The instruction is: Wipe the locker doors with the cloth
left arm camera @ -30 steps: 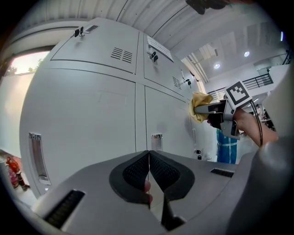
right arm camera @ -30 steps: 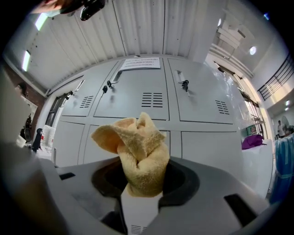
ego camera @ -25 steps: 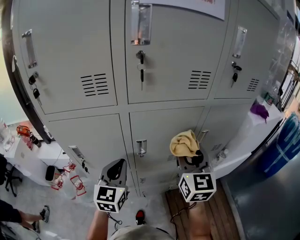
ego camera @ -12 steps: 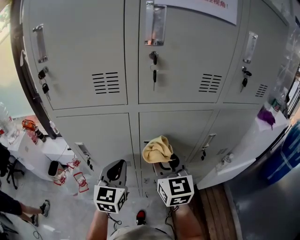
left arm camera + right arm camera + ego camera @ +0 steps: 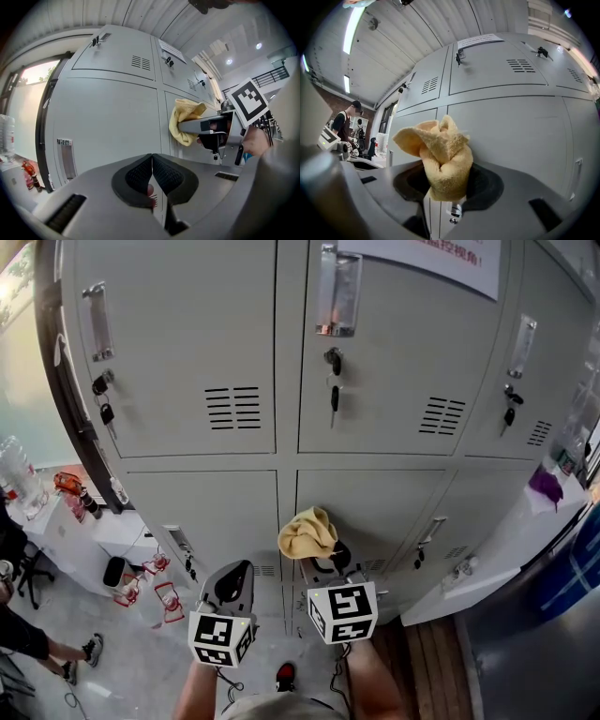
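Grey metal lockers (image 5: 375, 502) fill the head view, with upper doors (image 5: 403, 362) carrying handles, keys and vents, and lower doors below. My right gripper (image 5: 323, 554) is shut on a bunched yellow cloth (image 5: 306, 532) that rests against the lower middle door near its left edge. The right gripper view shows the cloth (image 5: 440, 157) pinched between the jaws. My left gripper (image 5: 228, 585) hangs lower left, shut and empty, pads (image 5: 140, 176) pressed together. From the left gripper view the cloth (image 5: 183, 123) touches the door.
A white table (image 5: 84, 540) with red items stands at the left. A white counter (image 5: 487, 559) and blue bin (image 5: 572, 559) sit at the right. Keys (image 5: 334, 390) hang from the upper middle lock. A person's legs (image 5: 37, 643) are at the far left.
My right gripper has carried the cloth leftward, from the right lower door across to the left edge of the middle lower door. The left gripper has stayed put.
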`<state>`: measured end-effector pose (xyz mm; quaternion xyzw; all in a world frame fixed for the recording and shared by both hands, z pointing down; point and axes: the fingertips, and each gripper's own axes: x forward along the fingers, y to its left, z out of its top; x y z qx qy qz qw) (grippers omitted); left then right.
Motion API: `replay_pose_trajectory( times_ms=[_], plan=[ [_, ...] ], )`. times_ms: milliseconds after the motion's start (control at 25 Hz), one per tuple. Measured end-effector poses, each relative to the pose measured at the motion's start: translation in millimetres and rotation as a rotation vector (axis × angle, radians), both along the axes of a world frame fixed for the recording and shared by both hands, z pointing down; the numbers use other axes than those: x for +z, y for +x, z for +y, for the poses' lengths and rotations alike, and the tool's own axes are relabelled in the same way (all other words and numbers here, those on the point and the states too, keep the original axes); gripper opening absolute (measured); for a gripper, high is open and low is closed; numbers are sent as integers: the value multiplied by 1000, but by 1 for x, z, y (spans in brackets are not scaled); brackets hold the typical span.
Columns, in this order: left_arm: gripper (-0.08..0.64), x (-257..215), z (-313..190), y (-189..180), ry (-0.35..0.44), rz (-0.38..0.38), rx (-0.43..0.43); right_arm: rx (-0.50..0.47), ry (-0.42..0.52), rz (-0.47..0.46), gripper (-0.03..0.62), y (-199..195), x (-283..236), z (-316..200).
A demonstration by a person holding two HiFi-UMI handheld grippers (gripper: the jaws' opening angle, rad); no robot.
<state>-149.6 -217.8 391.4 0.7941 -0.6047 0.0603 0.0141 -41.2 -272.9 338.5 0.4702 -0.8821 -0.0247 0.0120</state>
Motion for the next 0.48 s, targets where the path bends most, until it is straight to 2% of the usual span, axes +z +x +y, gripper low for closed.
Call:
replay_pose_trajectory(
  times_ms=[480],
  plan=[
    [23,1,-7,-2,-3,-5,1,10,-2,17,181,-1,2,-17]
  ],
)
